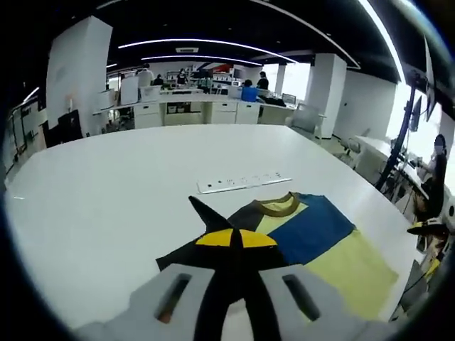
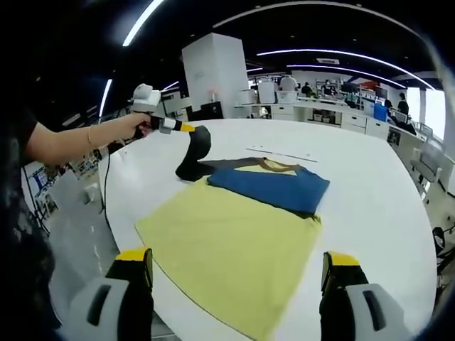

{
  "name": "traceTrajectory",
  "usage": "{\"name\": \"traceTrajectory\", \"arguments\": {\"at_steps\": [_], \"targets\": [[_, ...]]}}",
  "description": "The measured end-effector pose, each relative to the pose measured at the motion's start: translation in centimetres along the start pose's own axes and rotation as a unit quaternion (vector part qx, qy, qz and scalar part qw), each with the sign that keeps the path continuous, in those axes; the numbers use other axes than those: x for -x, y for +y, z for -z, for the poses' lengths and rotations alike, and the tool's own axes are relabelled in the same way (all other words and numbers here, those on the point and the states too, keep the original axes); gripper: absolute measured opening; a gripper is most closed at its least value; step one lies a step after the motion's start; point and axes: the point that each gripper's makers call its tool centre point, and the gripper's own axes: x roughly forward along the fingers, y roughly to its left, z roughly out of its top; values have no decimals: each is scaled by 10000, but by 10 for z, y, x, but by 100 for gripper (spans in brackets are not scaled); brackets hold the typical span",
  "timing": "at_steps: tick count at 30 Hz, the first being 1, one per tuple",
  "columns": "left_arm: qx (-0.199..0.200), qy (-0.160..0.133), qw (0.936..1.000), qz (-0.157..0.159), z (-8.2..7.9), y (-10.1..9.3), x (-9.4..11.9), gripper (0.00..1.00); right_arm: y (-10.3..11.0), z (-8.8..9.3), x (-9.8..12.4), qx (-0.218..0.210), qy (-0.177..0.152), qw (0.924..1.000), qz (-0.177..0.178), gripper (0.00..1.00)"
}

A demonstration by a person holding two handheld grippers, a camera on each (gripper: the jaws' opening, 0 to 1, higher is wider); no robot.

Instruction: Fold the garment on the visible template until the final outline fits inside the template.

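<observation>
A T-shirt [image 1: 316, 234] in pale yellow, blue and dark grey, with an olive collar [image 1: 279, 206], lies flat on the white table [image 1: 106, 199]. My left gripper [image 1: 234, 239] is shut on its dark sleeve [image 1: 206, 212] and holds it up off the table. In the right gripper view the T-shirt [image 2: 227, 238] spreads towards me, yellow hem nearest, with the blue part [image 2: 274, 186] lying over its far half. There the left gripper [image 2: 186, 128], in a person's hand, pinches the raised dark sleeve [image 2: 195, 150]. My right gripper [image 2: 237, 264] hovers open over the near hem, nothing between its fingers.
A white strip [image 1: 245, 182] lies on the table beyond the collar, also seen as the strip [image 2: 281, 153] from the other side. The table edge [image 2: 124, 234] runs close to the yellow hem. Desks, pillars and people stand far behind.
</observation>
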Motion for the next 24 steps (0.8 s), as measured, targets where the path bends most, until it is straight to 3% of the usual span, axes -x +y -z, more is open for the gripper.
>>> {"name": "traceTrajectory", "arguments": {"at_steps": [14, 24], "targets": [[-67, -118, 9992, 367, -19, -45, -20, 0, -4, -3, -1, -35, -23, 10000, 30, 100], [-422, -206, 9966, 679, -29, -78, -32, 0, -5, -2, -3, -90, -11, 9999, 88, 100]]}}
